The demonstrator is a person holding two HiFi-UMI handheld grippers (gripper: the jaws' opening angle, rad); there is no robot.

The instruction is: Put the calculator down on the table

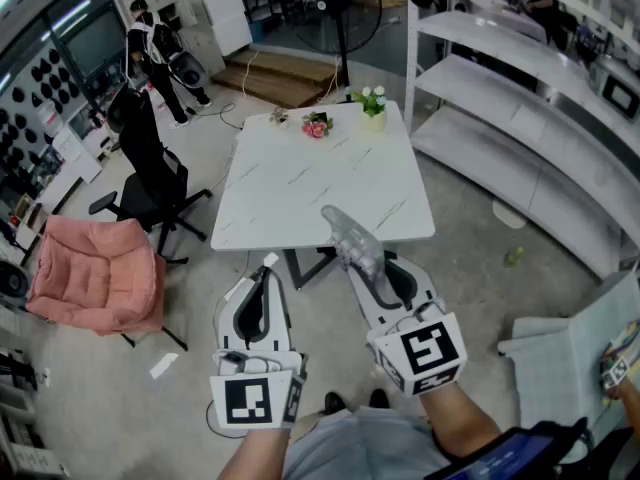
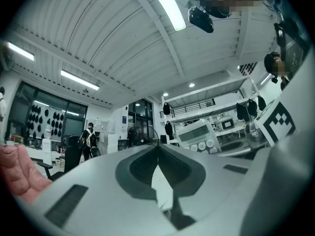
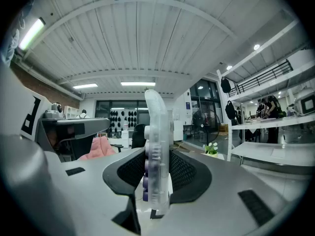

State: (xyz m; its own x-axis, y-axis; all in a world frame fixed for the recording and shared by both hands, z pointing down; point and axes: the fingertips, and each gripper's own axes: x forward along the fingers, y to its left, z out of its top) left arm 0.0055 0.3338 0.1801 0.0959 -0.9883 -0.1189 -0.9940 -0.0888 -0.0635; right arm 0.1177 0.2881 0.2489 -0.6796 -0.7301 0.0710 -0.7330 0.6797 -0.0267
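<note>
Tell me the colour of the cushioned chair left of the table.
Pink. The cushioned chair shows best in the head view.

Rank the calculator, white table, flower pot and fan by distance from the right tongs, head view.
1. calculator, held in the right tongs
2. white table, just ahead
3. flower pot, table's far edge
4. fan, beyond the table

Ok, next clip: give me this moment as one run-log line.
right gripper: shut on clear calculator, level | left gripper: shut, empty | white table: calculator not yet on it
</note>
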